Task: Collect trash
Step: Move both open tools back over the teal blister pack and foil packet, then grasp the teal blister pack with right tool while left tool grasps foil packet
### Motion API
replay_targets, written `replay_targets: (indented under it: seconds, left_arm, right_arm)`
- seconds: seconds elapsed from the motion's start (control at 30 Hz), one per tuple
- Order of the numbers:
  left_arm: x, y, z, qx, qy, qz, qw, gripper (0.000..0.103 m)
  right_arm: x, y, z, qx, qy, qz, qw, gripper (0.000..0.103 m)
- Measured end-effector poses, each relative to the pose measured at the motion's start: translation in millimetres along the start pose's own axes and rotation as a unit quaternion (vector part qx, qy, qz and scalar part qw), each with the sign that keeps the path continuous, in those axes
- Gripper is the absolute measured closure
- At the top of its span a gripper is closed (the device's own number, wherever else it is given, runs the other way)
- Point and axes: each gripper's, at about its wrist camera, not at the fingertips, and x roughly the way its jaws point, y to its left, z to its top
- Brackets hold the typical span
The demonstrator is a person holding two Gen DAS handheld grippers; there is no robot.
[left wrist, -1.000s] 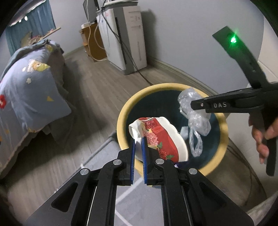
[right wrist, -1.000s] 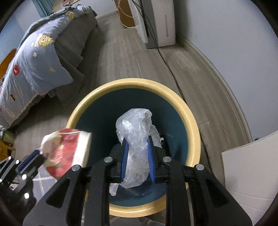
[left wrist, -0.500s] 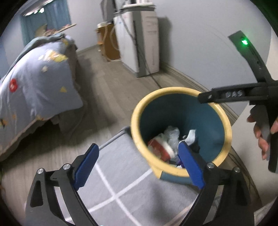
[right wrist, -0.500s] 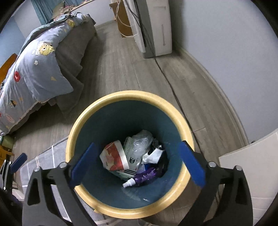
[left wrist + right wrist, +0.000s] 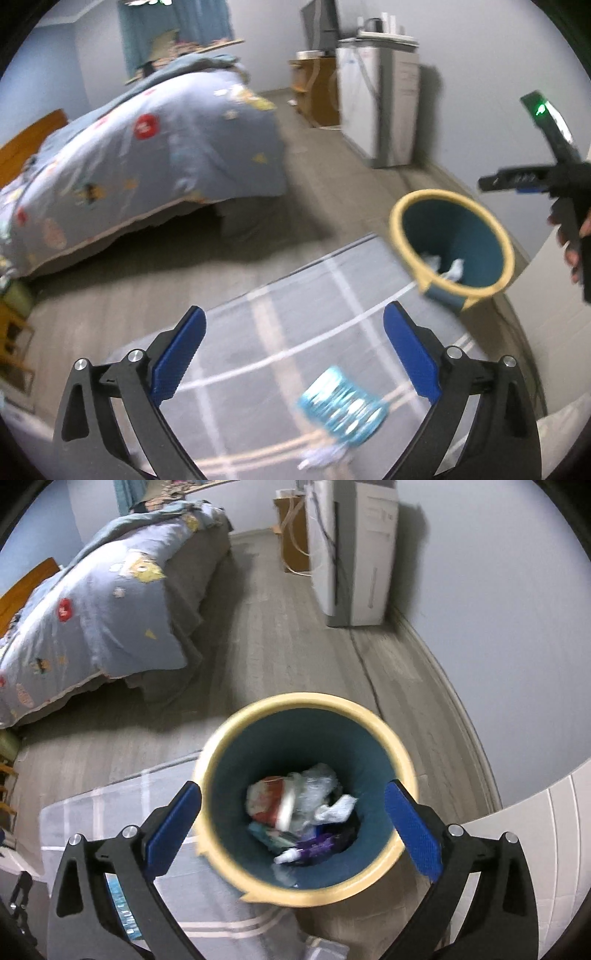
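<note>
Left gripper (image 5: 293, 328) fingers opening, empty, over blue wrapper (image 5: 341, 410); right gripper (image 5: 293, 805) fingers wide above bin (image 5: 221, 760)

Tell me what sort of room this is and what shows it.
Most likely a bedroom. A bed with a patterned blue quilt fills one side, a curtain hangs behind it, and a grey rug lies on the wood floor beside a small bin holding trash.

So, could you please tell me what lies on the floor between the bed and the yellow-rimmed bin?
Only bare wood floor and a corner of the grey lined rug, seen in the right wrist view.
</note>
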Motion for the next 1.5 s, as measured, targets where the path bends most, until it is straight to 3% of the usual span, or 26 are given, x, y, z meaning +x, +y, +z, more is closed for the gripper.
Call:
replay_targets:
  seconds: [0.27,0.47,0.57,0.63,0.77,0.9,1.1,1.33,1.5]
  left_arm:
    - [-42.7,45.8,-55.2,-0.08,0.005,0.016,0.9967,0.007]
    - [-43.8,46.3,-89.2,-0.059,0.018,0.035,0.9975,0.007]
    - [-36.9,47.5,-104.7,-0.049,0.033,0.034,0.9977,0.007]
    - [-27.5,48.2,-113.6,-0.055,0.049,0.026,0.9969,0.007]
    - [-12.1,45.4,-123.3,-0.053,0.067,0.022,0.9961,0.007]
    - [0.2,43.7,-129.4,-0.049,0.085,0.016,0.9951,0.007]
    - [7.8,61.2,-133.4,-0.071,0.097,0.019,0.9925,0.007]
    - [18.7,76.3,-142.9,-0.087,0.124,0.019,0.9883,0.007]
    - [23.6,73.8,-147.1,-0.076,0.136,0.01,0.9877,0.007]
  right_arm:
    - [-65.2,82.6,-17.0,-0.001,-0.006,0.087,0.996,0.006]
    - [-74.2,141.1,-59.3,-0.061,-0.009,0.076,0.995,0.006]
    - [-52.7,152.3,-87.0,-0.069,0.008,0.083,0.994,0.006]
    - [-28.7,160.9,-103.4,-0.088,0.033,0.061,0.994,0.006]
    - [2.9,174.2,-125.2,-0.108,0.066,0.059,0.99,0.006]
    - [34.6,191.9,-148.9,-0.153,0.102,0.055,0.981,0.006]
    - [60.8,211.7,-166.0,-0.192,0.133,0.064,0.97,0.006]
    - [91.4,226.2,-183.2,-0.193,0.202,0.069,0.958,0.014]
    - [103.3,235.8,-190.1,-0.209,0.21,0.06,0.953,0.016]
